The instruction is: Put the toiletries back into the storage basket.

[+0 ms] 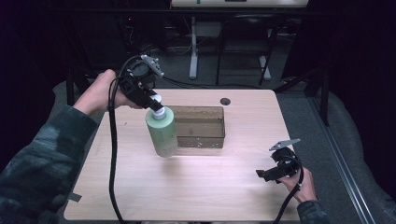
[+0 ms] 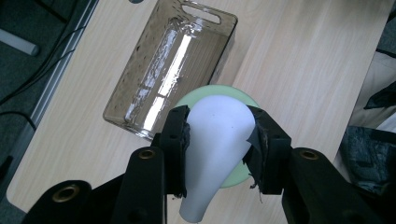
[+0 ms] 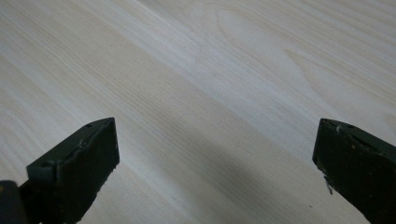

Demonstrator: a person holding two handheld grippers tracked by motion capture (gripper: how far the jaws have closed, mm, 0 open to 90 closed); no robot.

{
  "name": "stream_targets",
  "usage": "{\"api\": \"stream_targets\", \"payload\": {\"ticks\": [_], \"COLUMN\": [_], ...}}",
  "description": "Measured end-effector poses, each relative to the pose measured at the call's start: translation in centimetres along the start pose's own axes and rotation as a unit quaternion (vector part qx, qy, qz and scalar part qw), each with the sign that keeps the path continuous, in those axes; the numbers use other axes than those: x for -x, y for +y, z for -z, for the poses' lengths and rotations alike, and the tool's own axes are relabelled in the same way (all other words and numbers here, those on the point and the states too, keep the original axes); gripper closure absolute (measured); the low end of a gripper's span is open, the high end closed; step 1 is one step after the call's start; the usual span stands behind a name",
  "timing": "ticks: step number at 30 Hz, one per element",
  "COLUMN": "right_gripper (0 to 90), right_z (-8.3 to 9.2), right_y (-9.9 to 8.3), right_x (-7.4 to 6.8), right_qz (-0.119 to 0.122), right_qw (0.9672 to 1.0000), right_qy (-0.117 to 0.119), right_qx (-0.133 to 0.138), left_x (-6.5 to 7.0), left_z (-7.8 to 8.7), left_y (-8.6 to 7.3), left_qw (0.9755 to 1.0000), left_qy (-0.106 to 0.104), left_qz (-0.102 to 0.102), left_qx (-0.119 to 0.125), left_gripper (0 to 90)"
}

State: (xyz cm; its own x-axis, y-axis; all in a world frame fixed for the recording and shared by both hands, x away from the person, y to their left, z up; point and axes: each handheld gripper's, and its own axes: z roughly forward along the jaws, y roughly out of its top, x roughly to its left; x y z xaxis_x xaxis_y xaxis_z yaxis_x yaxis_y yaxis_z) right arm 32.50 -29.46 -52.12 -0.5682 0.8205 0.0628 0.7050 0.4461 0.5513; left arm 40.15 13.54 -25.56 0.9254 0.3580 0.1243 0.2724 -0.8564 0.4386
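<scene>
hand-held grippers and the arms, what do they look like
Both are black. The left hand-held gripper has a bulky body, a grey three-cornered plate on top and a thick black cable trailing down over the table. Its black jaws have dark tape-like pads. The right hand-held gripper is black too, with a grey plate and a black cable. The person's sleeves are dark green camouflage.

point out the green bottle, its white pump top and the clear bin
green bottle (image 1: 162,133), high view, middle of its body
white pump top (image 2: 217,135), left gripper view, its broad head
clear bin (image 1: 219,123), high view, right end wall
</scene>
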Motion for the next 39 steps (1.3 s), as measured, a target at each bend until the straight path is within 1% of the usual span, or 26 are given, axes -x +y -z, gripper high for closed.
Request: {"api": "stream_targets", "payload": {"ticks": [10,11,12,13,14,15,16,22,27,28,31,33,35,36,39], "right_gripper": [0.1,0.1,0.1,0.1,0.1,0.1,0.1,0.1,0.2,0.2,0.2,0.2,0.2,0.2,0.2], "right_z": [-0.1,-0.1,-0.1,-0.1,-0.1,-0.1,-0.1,-0.1,-0.1,-0.1,-0.1,-0.2,-0.2,-0.1,0.0], "right_y": [-0.1,-0.1,-0.1,-0.1,-0.1,-0.1,-0.1,-0.1,-0.2,-0.2,-0.2,-0.3,-0.3,-0.3,-0.3], "right_x": [0.0,0.0,0.0,0.0,0.0,0.0,0.0,0.0,0.0,0.0,0.0,0.1,0.1,0.1,0.1], "right_qz": [0.002,0.002,0.002,0.002,0.002,0.002,0.002,0.002,0.002,0.004,0.002,0.003,-0.002,0.003,0.001], "right_qw": [1.0000,1.0000,1.0000,1.0000,1.0000,1.0000,1.0000,1.0000,1.0000,1.0000,1.0000,1.0000,1.0000,1.0000,1.0000], "right_qy": [0.001,0.000,0.001,0.001,0.001,0.001,0.001,-0.001,-0.002,-0.002,-0.001,-0.004,-0.005,-0.004,-0.003], "right_qx": [-0.003,-0.004,-0.004,-0.004,-0.004,-0.003,-0.004,-0.005,-0.005,-0.005,-0.005,-0.006,-0.006,-0.007,-0.005], "left_x": [-0.5,-0.5,-0.5,-0.6,-0.5,-0.6,-0.5,-0.7,-0.8,-0.9,-1.0,-1.1,-1.2,-1.3,-1.4], "left_z": [0.0,0.1,0.1,0.2,0.3,0.4,0.5,1.0,1.1,1.1,1.2,1.3,1.3,1.3,1.4], "left_y": [0.4,0.4,0.5,0.6,0.6,0.7,0.8,0.9,1.0,1.0,1.0,1.2,1.3,1.4,1.6], "left_qw": [1.0000,1.0000,1.0000,1.0000,0.9999,1.0000,0.9999,0.9999,0.9999,0.9999,0.9998,0.9998,0.9996,0.9996,0.9995], "left_qy": [0.003,0.005,0.004,0.005,0.006,0.004,0.007,0.007,0.010,0.010,0.012,0.018,0.022,0.022,0.027], "left_qz": [0.001,0.000,0.004,0.001,0.003,0.002,0.002,0.003,0.001,0.005,0.009,0.004,0.006,0.008,0.010], "left_qx": [0.006,0.006,0.008,0.007,0.008,0.009,0.008,0.013,0.009,0.011,0.012,0.012,0.014,0.014,0.015], "left_gripper": [62.5,62.5,62.5,62.5,62.5,62.5,62.5,62.5,62.5,62.5,62.5,62.6,62.6,62.6,62.6]}}
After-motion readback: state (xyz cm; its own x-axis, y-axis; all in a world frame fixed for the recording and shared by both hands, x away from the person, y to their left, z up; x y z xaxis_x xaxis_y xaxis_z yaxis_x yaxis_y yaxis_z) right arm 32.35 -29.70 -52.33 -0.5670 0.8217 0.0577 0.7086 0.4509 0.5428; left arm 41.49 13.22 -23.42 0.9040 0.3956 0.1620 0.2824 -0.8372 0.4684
